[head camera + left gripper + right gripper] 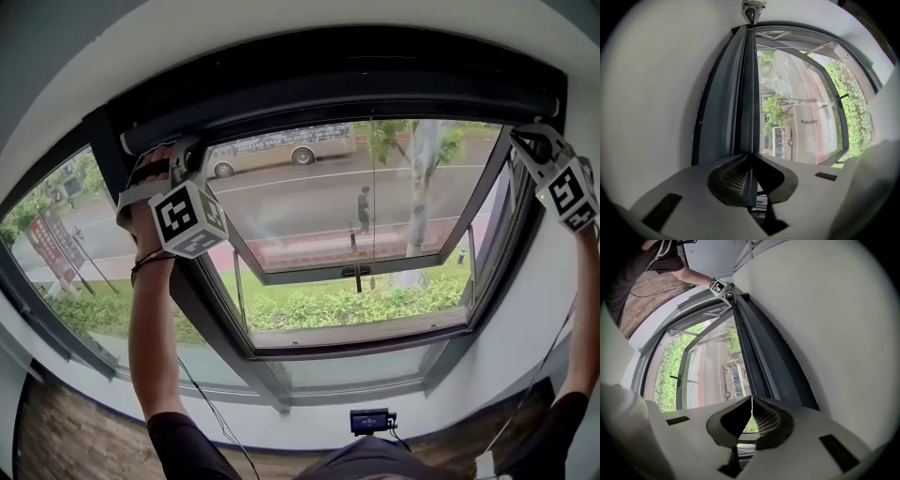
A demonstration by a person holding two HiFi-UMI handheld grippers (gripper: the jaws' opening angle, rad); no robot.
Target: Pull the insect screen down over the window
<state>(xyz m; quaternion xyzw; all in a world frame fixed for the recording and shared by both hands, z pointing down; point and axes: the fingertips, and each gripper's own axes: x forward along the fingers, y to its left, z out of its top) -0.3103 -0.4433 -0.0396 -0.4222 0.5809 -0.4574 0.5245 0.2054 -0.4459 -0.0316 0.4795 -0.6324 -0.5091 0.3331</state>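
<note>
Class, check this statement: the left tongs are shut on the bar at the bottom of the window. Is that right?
Not quite. The left tongs are shut on the bar, but the bar is at the top of the window, not the bottom. The head view shows it.

The insect screen [347, 66] is still fully up, kept in a long dark housing across the top of the window [217, 330]. Its dark pull bar [309, 98] lies level just under the housing. The window's dark-framed sash [309, 275] is tilted open outward.
</note>
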